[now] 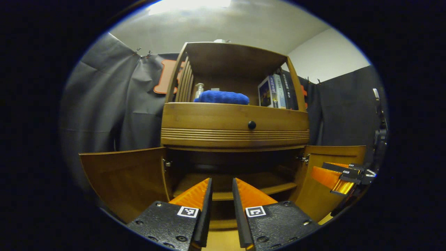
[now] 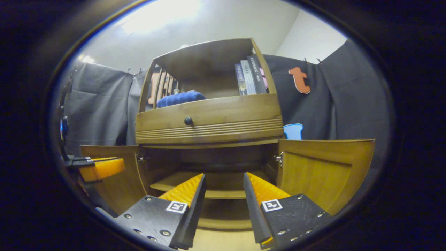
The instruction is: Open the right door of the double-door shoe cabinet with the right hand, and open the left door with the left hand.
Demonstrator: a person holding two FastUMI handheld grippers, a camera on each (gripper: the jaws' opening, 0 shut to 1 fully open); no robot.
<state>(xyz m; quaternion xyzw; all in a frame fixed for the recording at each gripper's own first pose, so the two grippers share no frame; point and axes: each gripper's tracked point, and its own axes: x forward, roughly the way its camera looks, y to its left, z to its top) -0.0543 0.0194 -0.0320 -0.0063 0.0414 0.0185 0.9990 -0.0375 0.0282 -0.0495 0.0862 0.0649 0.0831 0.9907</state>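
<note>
In the left gripper view, the left door of the shoe cabinet stands swung out wide on its hinges, its inner face turned toward the camera. The right gripper view shows the same door, with the left gripper just in front of it; from that angle I cannot tell how its fingers are set. The left gripper view settles this: the left gripper has its fingers parted by a narrow gap with nothing between them, pointing into the open lower compartment at the inner shelf.

Above the opening sits a drawer with a dark round knob, and above that an open shelf holding a blue towel and some books.

Further right, the right gripper is also a little apart and empty, aimed at the inner shelf. The right door hangs fully open too, seen again in the left gripper view with the right gripper just in front of it.

With both doors open and neither gripper touching them, the task looks essentially finished; at most, drawing the grippers back remains.
</note>
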